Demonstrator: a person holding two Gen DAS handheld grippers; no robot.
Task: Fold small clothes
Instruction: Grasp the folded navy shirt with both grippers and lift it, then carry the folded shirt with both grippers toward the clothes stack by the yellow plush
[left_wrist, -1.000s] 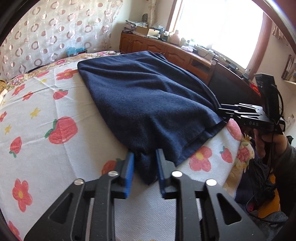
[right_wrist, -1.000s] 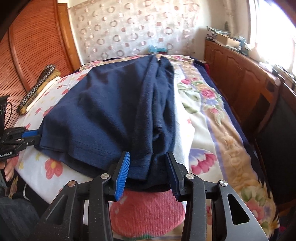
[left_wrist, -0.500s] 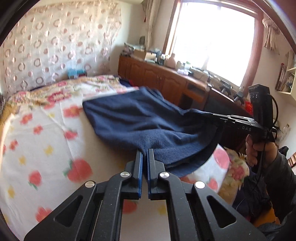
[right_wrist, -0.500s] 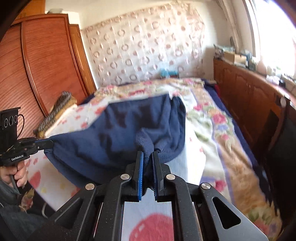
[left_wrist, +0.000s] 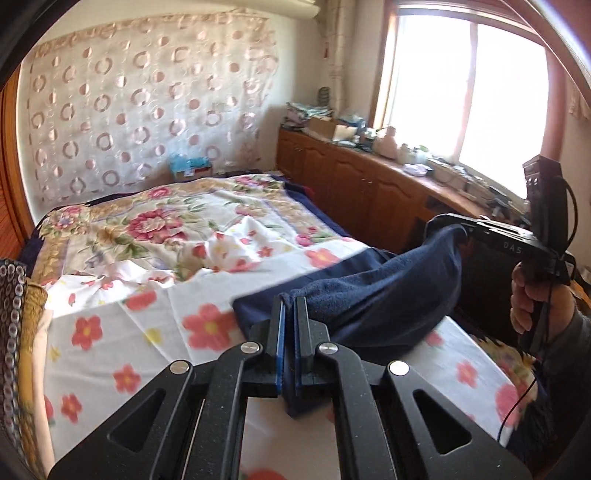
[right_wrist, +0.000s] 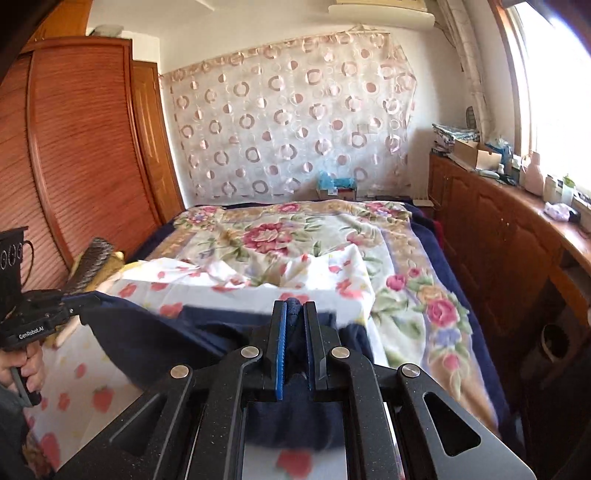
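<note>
While the dark blue garment (left_wrist: 388, 295) is pinched between the blue pads (left_wrist: 281, 347) of the left gripper (left_wrist: 290, 321), its jaws are seen nearly touching, with only a thin fold of cloth between them. A short tail of the same cloth is seen hanging below the jaws. From that grip the garment is stretched across to the right gripper (left_wrist: 456, 230), where the other end is clamped; a hand (left_wrist: 532, 295) is wrapped round that gripper's handle

In the right wrist view, the right gripper (right_wrist: 295, 325) is likewise closed on a bunched fold of the garment (right_wrist: 159, 343), with more cloth gathered under the jaws. The left gripper (right_wrist: 79, 301) is seen at the far left edge, a corner of the cloth nipped at its tip, and fingers (right_wrist: 31, 365) are curled on its grip

Between the two grippers the garment is held slung above the near end of the bed (right_wrist: 424, 295), sagging in the middle. Whether its lowest part touches the bed cannot be told. On the bed a white strawberry-print sheet (left_wrist: 122, 354) is spread at the near end, rumpled where it meets the floral bedspread (left_wrist: 155, 218) further up. Beside the bed, a wooden cabinet (left_wrist: 354, 184) runs beneath the window (left_wrist: 469, 85); behind the bed, a circle-patterned curtain (right_wrist: 291, 122) is hung; on the bed's other side, a wooden wardrobe (right_wrist: 85, 155) is seen
</note>
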